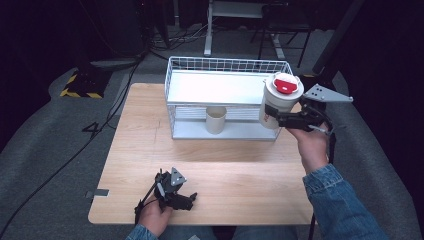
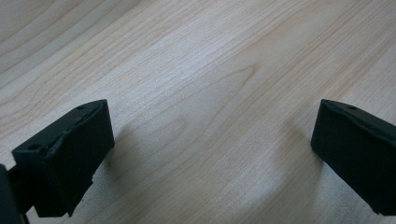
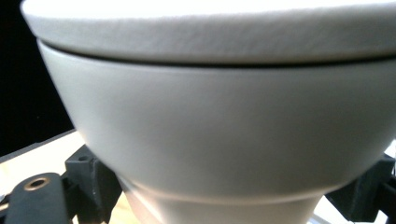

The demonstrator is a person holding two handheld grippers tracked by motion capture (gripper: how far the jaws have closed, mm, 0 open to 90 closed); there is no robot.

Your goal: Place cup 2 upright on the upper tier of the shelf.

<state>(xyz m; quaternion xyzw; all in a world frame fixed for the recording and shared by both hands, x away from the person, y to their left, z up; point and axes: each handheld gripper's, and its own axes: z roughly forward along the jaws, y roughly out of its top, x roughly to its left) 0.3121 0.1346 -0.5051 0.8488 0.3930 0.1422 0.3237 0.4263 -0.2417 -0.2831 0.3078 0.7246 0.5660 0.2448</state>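
Observation:
A white lidded cup (image 1: 279, 101) with a red tab on its lid hangs in the air at the right end of the white wire rack (image 1: 172, 80). My right gripper (image 1: 278, 119) is shut on the cup's body; up close the cup (image 3: 219, 130) sits between the black jaws. A second, plain white cup (image 1: 216, 119) stands upright on the rack's lower shelf. My left gripper (image 1: 189, 199) rests near the table's front edge, held low over bare wood. Its jaws (image 2: 212, 154) stand wide apart with nothing between them.
The rack stands at the back middle of the wooden table (image 1: 140, 150), with a flat upper shelf (image 1: 215, 87). Cables run across the grey floor to the left. A yellow-black striped block (image 1: 80, 85) lies on the floor behind the table's left corner.

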